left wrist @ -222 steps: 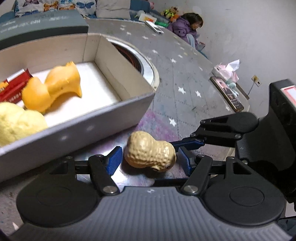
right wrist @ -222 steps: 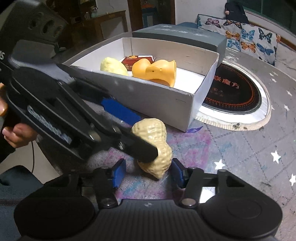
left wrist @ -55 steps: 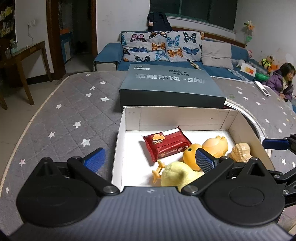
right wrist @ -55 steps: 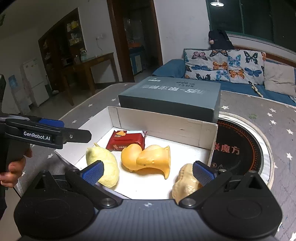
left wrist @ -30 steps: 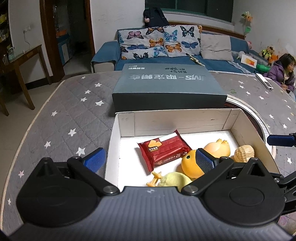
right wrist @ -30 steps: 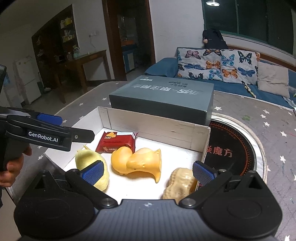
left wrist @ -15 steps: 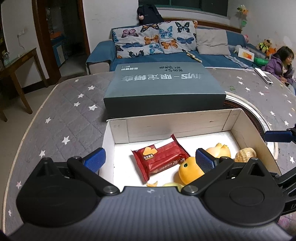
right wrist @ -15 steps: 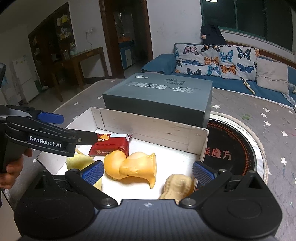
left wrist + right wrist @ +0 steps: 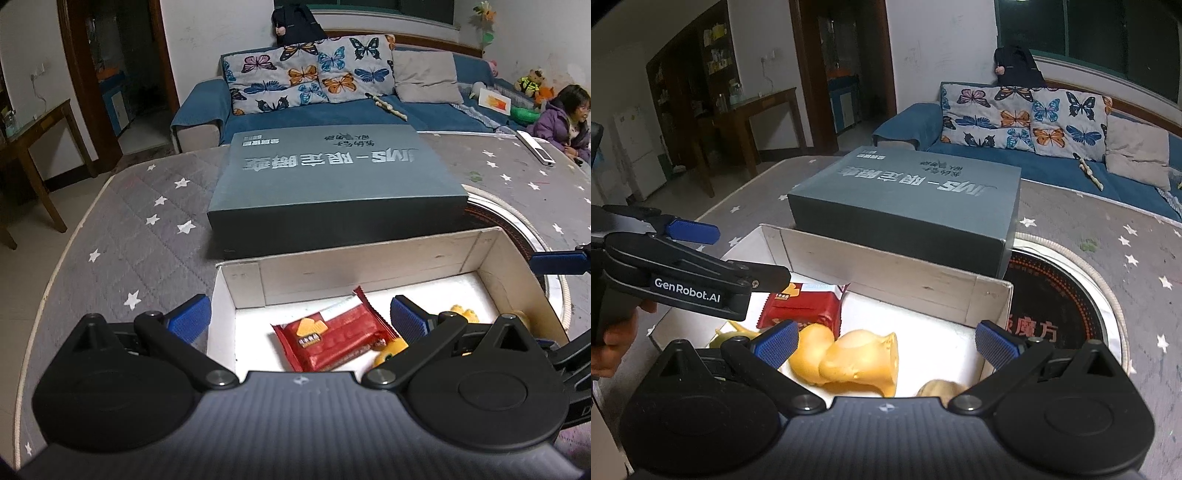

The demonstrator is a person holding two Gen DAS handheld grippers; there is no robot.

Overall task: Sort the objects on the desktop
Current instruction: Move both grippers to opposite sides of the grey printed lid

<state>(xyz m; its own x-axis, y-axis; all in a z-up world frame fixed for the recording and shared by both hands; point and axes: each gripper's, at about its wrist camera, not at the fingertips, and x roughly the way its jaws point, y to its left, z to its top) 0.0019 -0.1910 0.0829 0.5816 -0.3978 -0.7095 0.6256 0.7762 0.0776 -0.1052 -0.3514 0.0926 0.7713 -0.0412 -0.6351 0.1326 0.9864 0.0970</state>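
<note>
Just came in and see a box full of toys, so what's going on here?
A person holds two grippers over an open white box. Both the left gripper and right gripper are open and carry nothing. In the box lie a red snack packet, an orange duck toy, a yellowish toy and a peanut toy. The grey lid sits behind the box.

Left wrist view: close above the open white cardboard box (image 9: 369,254), facing the blue sofa (image 9: 332,110). Right wrist view: apparently from the box's (image 9: 886,273) right side, angled leftward. Both share the grey lidded carton (image 9: 332,177) (image 9: 908,199).
</note>
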